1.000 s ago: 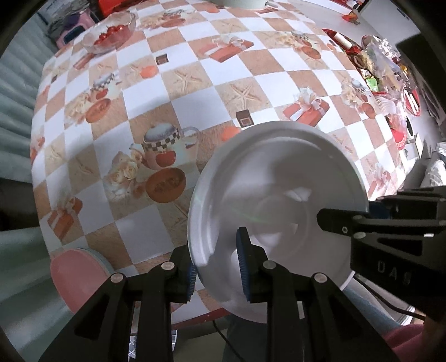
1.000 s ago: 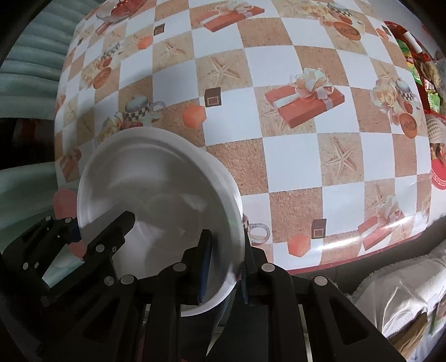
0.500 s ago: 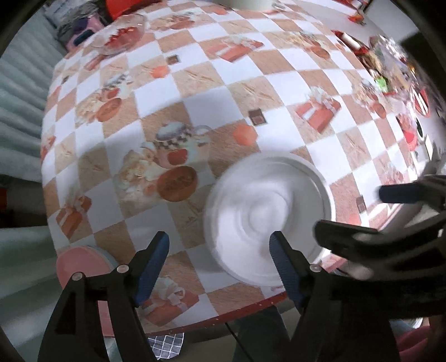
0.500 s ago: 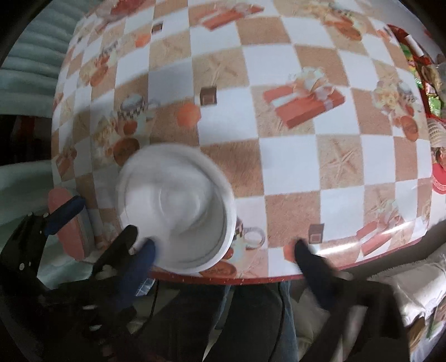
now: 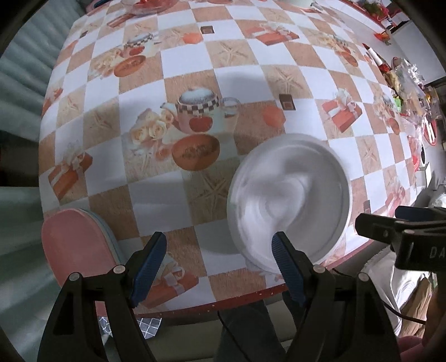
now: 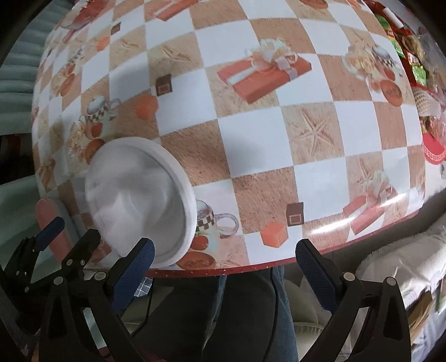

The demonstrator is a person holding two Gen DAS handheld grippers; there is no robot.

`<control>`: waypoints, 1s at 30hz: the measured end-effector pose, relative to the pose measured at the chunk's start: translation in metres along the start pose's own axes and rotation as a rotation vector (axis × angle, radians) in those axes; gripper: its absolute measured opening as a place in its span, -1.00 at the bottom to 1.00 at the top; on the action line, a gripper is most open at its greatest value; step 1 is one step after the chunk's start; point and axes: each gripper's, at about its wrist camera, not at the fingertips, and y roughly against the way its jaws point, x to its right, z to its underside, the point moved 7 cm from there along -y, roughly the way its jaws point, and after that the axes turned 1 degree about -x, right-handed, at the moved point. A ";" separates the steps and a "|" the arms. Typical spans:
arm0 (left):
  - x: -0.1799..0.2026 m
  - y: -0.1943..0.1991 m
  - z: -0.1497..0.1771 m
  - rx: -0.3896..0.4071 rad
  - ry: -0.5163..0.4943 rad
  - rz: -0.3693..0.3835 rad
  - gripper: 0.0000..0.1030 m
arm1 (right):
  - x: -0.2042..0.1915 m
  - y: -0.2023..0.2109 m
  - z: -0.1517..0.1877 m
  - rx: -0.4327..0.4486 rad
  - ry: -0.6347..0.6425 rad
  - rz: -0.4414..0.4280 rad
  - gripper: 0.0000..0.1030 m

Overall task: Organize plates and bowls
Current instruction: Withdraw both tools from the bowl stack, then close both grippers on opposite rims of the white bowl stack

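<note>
A white plate (image 5: 287,206) lies on the checked tablecloth (image 5: 195,69) close to the table's front edge, blurred as if it still wobbles. My left gripper (image 5: 218,261) hangs above that edge, pointing down, its jaws opening; its right fingertip (image 5: 284,259) overlaps the plate's near rim in the picture, with no pad pressing on it. In the right wrist view the same plate (image 6: 136,206) sits to the left of my right gripper (image 6: 223,264), which stands wide open with nothing between its fingers. Each gripper shows at the side of the other's view.
A pink round stool seat (image 5: 75,245) stands beside the table's left front corner. A glass bowl with red contents (image 5: 150,5) sits at the far side. Packets and clutter (image 5: 412,83) crowd the right end. A person's legs (image 6: 223,306) are under the red table edge (image 6: 278,267).
Both grippers were shut on the white plate's rim a second ago. They have let go and opened wide, and the plate now lies on the table near the front edge.
</note>
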 end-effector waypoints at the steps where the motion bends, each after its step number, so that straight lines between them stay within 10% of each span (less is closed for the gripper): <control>1: 0.001 -0.001 0.001 -0.002 -0.002 0.000 0.57 | 0.001 -0.001 0.000 -0.002 0.000 0.004 0.98; 30: 0.011 -0.022 0.000 -0.048 -0.006 -0.022 0.57 | -0.005 -0.024 -0.009 -0.065 0.014 0.012 0.98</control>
